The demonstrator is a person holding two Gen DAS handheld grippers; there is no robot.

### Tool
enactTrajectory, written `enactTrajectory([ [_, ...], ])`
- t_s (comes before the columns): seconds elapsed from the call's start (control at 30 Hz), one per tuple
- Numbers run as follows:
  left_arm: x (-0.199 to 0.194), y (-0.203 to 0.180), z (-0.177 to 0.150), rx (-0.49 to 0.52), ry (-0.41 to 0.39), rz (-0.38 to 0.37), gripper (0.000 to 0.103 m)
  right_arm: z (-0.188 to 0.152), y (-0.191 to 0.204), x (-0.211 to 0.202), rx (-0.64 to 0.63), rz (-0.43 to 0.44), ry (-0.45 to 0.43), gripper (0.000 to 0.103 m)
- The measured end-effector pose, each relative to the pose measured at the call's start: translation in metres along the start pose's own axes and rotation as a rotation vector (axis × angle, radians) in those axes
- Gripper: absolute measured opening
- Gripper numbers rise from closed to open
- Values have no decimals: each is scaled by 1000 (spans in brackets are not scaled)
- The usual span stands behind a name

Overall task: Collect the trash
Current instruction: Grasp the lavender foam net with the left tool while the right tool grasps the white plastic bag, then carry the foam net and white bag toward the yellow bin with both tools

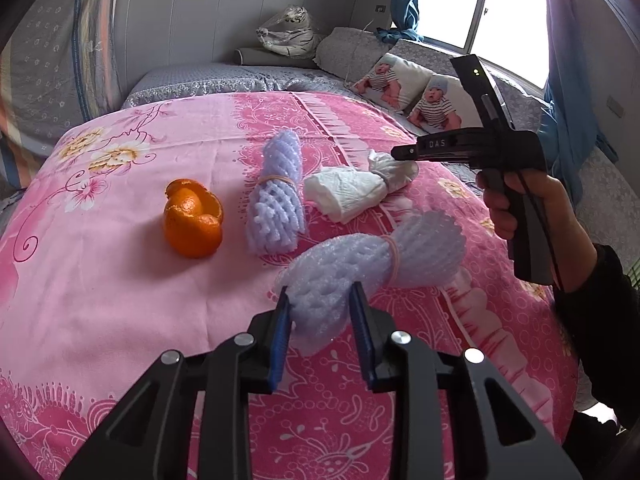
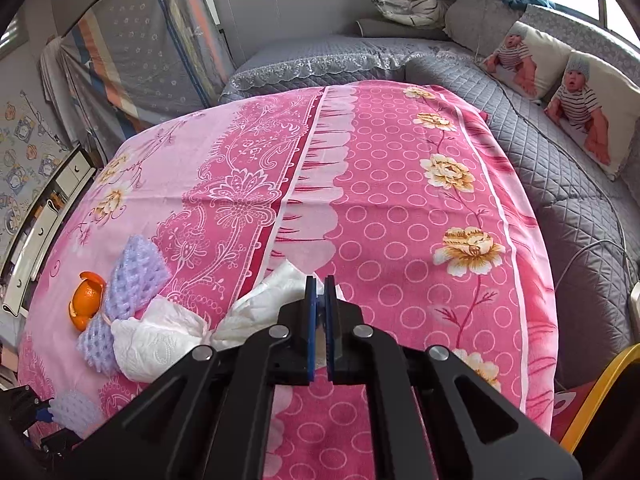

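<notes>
Left tool point(image 1: 320, 312) clamps the near lilac foam-net bundle point(image 1: 372, 264); right tool point(image 2: 320, 300) pinches the white tissue wad point(image 2: 168, 336), both ready for lifting off the pink floral bedsheet point(image 2: 400, 200).

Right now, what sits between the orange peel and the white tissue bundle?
The upright purple foam net, tied with a rubber band, stands between the orange peel and the tissue bundle. Clearest in the left wrist view.

Soft printed pink cloth point(image 1: 120, 280) covers the table; 2 lilac foam nets point(image 1: 276, 196) look spongy and knobbly, the white tissue bundle point(image 1: 348, 192) crinkled matt paper, the orange peel point(image 1: 192, 218) glossy and dimpled
</notes>
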State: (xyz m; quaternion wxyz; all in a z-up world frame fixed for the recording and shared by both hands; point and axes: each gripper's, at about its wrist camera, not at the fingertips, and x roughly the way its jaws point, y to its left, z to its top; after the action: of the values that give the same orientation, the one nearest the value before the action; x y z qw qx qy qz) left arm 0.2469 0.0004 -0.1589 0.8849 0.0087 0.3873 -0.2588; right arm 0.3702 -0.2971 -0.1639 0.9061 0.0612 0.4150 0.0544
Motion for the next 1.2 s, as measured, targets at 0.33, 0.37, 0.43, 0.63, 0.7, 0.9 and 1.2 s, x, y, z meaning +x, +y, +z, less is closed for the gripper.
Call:
enactTrajectory([
  [0.33,-32,-16,-14,6,-28,-47,27,-19,-8,-36,9,52,-12,2],
  [0.37,-36,-17,-15,5,-32,-52,27,-20,-9,-41,11,58,-17,2],
  [0.43,-42,-19,-15,7,-42,-55,27,-22,-10,-52,15,73,-26,2],
  [0.63,-61,-26,-14,13,-74,-61,27,-30,-15,-91,8,78,-80,2],
  [0.7,-66,-30,-14,18,-84,-67,27,-31,-18,-103,10,66,-98,2],
  [0.9,-77,-43,-11,29,-99,-79,27,-38,-32,-135,21,65,-138,2],
  [1.2,-80,-75,4,75,-117,-79,27,-49,-66,-175,68,9,-207,2],
])
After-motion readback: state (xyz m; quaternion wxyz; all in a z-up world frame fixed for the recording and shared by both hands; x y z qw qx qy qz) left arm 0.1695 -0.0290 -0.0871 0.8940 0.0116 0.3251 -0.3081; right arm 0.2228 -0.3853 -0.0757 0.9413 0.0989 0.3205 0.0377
